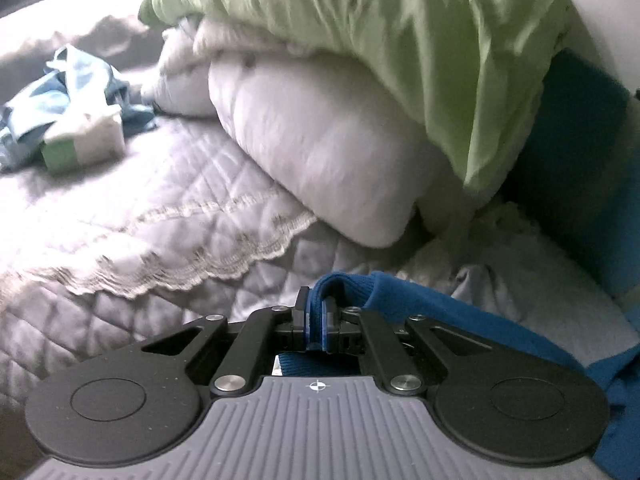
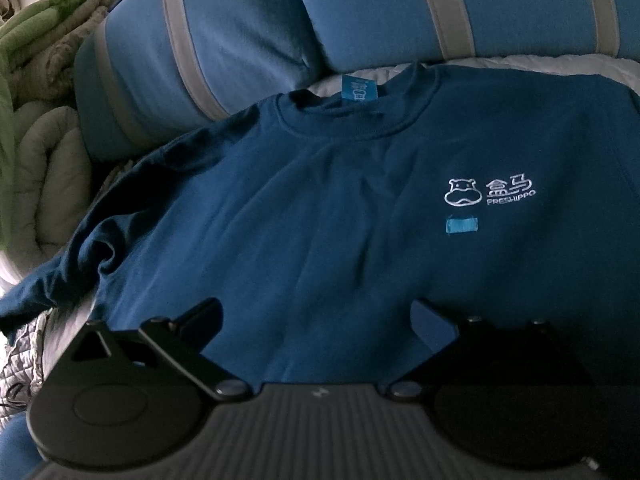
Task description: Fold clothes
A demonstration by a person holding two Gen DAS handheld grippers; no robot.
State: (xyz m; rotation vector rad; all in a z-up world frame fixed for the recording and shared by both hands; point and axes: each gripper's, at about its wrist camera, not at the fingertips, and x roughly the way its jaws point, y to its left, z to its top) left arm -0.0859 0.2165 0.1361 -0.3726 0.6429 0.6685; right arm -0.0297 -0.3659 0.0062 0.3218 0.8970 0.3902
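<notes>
You have a bed (image 1: 132, 216) under a grey quilted cover, with a heap of white and pale green bedding (image 1: 360, 60) at one end and striped blue pillows (image 2: 248, 28) at the head. The blue sweatshirt (image 2: 320, 216) lies face up on the bed, its collar toward the pillows and its body fairly flat. Judging by the thick knit and ribbed edges, it will feel soft and limp with some weight, so it should drape and sag wherever you lift it and will likely drag on the quilt rather than slide. Take hold at the firm ribbed edges, a cuff, the hem or the shoulder seam, since these bunch less than the open body cloth. It is dark blue with a round ribbed collar, a white hippo logo with lettering on the chest, a small light blue patch below it and a light blue label inside the neck. The sleeve on the left of the right wrist view is crumpled and trails off to the side. Your left tool (image 1: 316, 324) is clamped tight on a ribbed blue edge of the sweatshirt, probably a cuff, with the cloth running away to the right. Your right tool (image 2: 316, 320) stands wide apart over the lower front of the sweatshirt and holds nothing.
</notes>
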